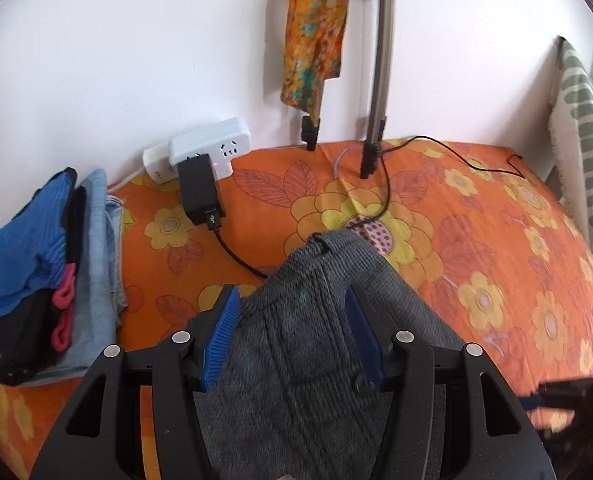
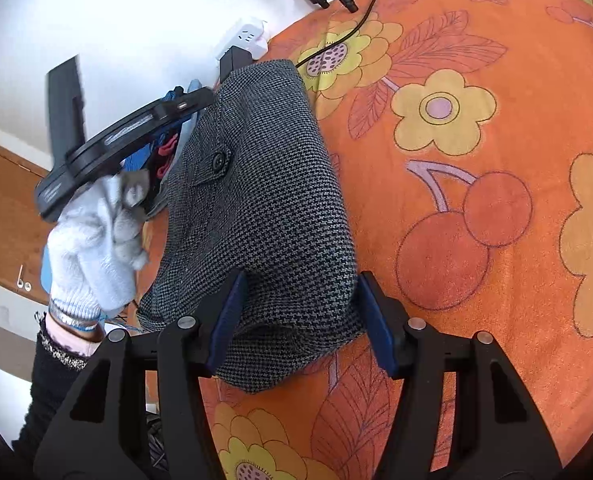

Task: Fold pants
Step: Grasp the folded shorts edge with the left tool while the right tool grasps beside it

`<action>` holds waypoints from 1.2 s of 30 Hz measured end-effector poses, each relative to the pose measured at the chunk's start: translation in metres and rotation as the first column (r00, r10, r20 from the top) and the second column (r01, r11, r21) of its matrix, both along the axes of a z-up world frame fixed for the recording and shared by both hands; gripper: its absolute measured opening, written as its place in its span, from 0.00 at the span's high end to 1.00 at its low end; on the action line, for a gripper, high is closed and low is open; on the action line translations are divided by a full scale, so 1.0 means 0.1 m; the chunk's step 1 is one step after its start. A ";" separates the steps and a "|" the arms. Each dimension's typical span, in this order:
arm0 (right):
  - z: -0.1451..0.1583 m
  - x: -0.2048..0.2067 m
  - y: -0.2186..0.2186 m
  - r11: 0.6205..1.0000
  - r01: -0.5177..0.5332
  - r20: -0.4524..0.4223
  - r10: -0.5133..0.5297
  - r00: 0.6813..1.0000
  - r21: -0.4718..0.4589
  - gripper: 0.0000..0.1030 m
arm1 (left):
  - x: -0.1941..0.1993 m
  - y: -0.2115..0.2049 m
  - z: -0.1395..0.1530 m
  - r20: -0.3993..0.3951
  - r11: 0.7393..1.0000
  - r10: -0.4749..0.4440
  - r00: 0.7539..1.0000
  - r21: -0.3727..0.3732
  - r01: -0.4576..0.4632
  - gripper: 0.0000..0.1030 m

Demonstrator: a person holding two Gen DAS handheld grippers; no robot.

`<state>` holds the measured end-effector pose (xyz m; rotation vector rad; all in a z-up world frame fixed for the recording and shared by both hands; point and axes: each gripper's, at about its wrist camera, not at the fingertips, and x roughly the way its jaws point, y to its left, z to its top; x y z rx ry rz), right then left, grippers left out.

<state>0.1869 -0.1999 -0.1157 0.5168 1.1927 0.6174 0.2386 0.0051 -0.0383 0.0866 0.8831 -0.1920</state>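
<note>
Between our left gripper fingers sits the grey houndstooth pants, folded into a bundle; the blue pads flank the cloth wide apart, and we cannot tell whether they actually pinch it, since the bundle's lower edge is cut off by the frame. Our right gripper is also spread, with the near end of the pants lying between its fingers on the bed; contact at the pads is hard to judge. One buttoned pocket flap shows on the pants. From the right wrist view we see the white-gloved left hand holding the other tool, motion-blurred, partly hiding the clothes behind it. Ahead-left of the left gripper we count one stack of folded clothes, blue piece on top, layers hard to separate. Beyond: one white power strip, one black adapter with cable, two tripod legs here, three in the other view. Surface is an orange floral bedsheet against a white wall.
</note>
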 end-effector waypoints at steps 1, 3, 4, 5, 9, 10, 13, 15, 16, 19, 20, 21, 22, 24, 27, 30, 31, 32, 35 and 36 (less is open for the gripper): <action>0.00 0.00 -0.02 1.000 0.006 -0.002 -0.006 1.000 0.003 0.42 | -0.10 0.03 0.03 0.005 1.000 -0.003 1.000 0.005 0.003 0.46; 0.02 0.01 -0.06 1.000 0.017 0.007 -0.017 1.000 -0.002 0.42 | -0.25 0.12 0.06 0.001 1.000 0.013 1.000 -0.004 -0.013 0.46; 0.03 0.02 -0.08 1.000 0.023 0.014 -0.023 1.000 -0.007 0.42 | -0.34 0.22 0.07 -0.014 0.999 0.035 0.999 -0.023 -0.035 0.46; 0.05 0.03 -0.10 0.999 0.029 0.019 -0.029 0.999 -0.013 0.42 | -0.39 0.28 0.06 -0.025 0.998 0.051 0.998 -0.040 -0.052 0.46; 0.09 0.24 -0.09 1.000 0.021 0.023 -0.021 1.000 -0.001 0.36 | -0.60 0.64 -0.03 -0.114 0.972 0.149 0.982 -0.167 -0.167 0.43; 0.10 0.29 -0.07 1.000 0.015 0.025 -0.015 1.000 0.003 0.35 | -0.63 0.72 -0.08 -0.150 0.961 0.169 0.974 -0.197 -0.197 0.41; 0.14 0.47 0.04 1.000 0.004 0.051 -0.004 0.999 -0.006 0.35 | -0.73 0.88 -0.23 -0.210 0.921 0.234 0.949 -0.265 -0.285 0.41; 0.15 0.60 0.17 1.000 -0.024 0.067 0.025 0.997 -0.018 0.35 | -0.75 0.95 -0.32 -0.265 0.895 0.254 0.930 -0.301 -0.330 0.41; 0.15 0.65 0.21 0.999 -0.037 0.071 0.038 0.997 -0.028 0.35 | -0.77 0.98 -0.38 -0.290 0.879 0.263 0.920 -0.321 -0.352 0.41; 0.14 0.79 0.31 0.995 -0.062 0.083 0.068 0.994 -0.074 0.34 | -0.81 0.98 -0.48 -0.318 0.859 0.267 0.910 -0.349 -0.374 0.41; 0.12 0.83 0.33 0.993 -0.069 0.085 0.076 0.993 -0.091 0.34 | -0.82 0.98 -0.51 -0.328 0.850 0.269 0.906 -0.362 -0.383 0.41; 0.11 0.86 0.35 0.992 -0.080 0.087 0.089 0.992 -0.102 0.34 | -0.83 0.99 -0.55 -0.344 0.839 0.271 0.899 -0.374 -0.395 0.40; 0.10 0.88 0.37 0.990 -0.095 0.084 0.105 0.991 -0.105 0.34 | -0.82 0.99 -0.59 -0.356 0.828 0.271 0.894 -0.387 -0.405 0.40; 0.07 0.93 0.40 0.988 -0.121 0.072 0.128 0.989 -0.101 0.34 | -0.80 0.99 -0.66 -0.373 0.818 0.269 0.888 -0.398 -0.415 0.40; 0.03 0.97 0.45 0.986 -0.133 0.068 0.140 0.988 -0.097 0.32 | -0.74 1.01 -0.70 -0.378 0.804 0.260 0.889 -0.425 -0.416 0.40; 0.03 0.99 0.47 0.984 -0.148 0.071 0.155 0.985 -0.095 0.31 | -0.68 1.00 -0.74 -0.383 0.790 0.248 0.890 -0.451 -0.415 0.40; 0.02 0.99 0.48 0.984 -0.151 0.074 0.158 0.985 -0.092 0.31 | -0.65 0.99 -0.75 -0.379 0.787 0.252 0.890 -0.455 -0.416 0.40; 0.02 0.99 0.48 0.984 -0.155 0.075 0.162 0.984 -0.088 0.31 | -0.64 0.99 -0.75 -0.373 0.787 0.255 0.892 -0.455 -0.416 0.40; 0.02 0.98 0.52 0.982 -0.167 0.087 0.175 0.981 -0.091 0.31 | -0.60 0.96 -0.75 -0.365 0.793 0.256 0.895 -0.450 -0.411 0.40; 0.02 0.98 0.53 0.981 -0.171 0.090 0.179 0.980 -0.092 0.31 | -0.60 0.95 -0.75 -0.362 0.795 0.256 0.896 -0.450 -0.408 0.40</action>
